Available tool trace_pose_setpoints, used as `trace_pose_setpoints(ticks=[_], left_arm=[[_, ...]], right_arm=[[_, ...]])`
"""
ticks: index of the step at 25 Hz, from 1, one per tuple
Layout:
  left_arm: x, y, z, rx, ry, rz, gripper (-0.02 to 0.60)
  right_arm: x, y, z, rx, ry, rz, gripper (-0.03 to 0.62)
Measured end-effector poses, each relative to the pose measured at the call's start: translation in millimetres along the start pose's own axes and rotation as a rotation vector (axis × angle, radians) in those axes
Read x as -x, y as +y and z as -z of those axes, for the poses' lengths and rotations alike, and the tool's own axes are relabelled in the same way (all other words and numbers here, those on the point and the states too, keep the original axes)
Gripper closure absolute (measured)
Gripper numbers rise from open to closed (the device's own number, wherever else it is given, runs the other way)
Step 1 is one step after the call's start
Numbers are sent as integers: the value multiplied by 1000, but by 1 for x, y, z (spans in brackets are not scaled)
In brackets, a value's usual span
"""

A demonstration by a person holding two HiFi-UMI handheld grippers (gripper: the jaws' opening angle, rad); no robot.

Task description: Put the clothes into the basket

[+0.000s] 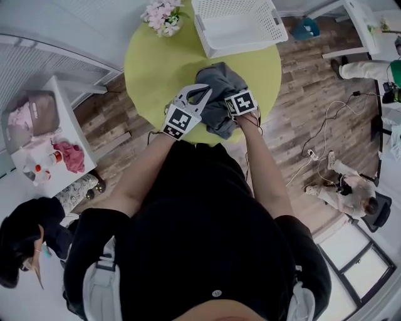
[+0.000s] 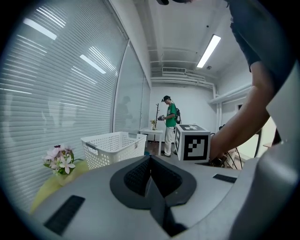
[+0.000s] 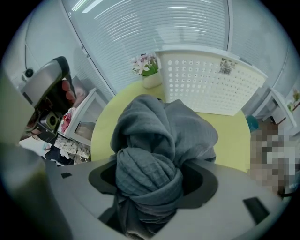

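A bundle of grey clothes (image 1: 219, 94) is lifted above the near side of the round green table (image 1: 156, 69). My right gripper (image 1: 233, 95) points steeply down and is shut on the grey clothes (image 3: 154, 154), which bulge out between its jaws and hang below. My left gripper (image 1: 205, 93) sits just left of the bundle; in the left gripper view its jaws (image 2: 151, 176) meet with nothing between them. The white laundry basket (image 1: 203, 28) stands at the table's far edge, also seen as a perforated wall (image 3: 206, 79) beyond the clothes.
A small pot of pink flowers (image 1: 163, 15) stands left of the basket. A white side table (image 1: 62, 106) with pink things is at the left. Cables (image 1: 319, 138) and a seated person (image 1: 351, 188) are on the wooden floor at right. A person in green (image 2: 169, 124) stands far off.
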State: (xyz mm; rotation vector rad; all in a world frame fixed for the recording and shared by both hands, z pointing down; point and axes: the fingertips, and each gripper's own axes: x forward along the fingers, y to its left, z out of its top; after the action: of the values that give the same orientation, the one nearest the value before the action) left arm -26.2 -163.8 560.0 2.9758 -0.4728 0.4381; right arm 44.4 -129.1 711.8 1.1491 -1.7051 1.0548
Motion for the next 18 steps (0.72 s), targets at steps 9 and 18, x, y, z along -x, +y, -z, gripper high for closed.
trace_pose_setpoints(ticks=[9,18], left_arm=[[14,-20,-46,-22,-57,41,571],[-15,-40,-94,-37,-104,-4,571]], right_arm=[[74,17,-10,209,0,1,261],[124,-11,-15,413,7,-38,260]])
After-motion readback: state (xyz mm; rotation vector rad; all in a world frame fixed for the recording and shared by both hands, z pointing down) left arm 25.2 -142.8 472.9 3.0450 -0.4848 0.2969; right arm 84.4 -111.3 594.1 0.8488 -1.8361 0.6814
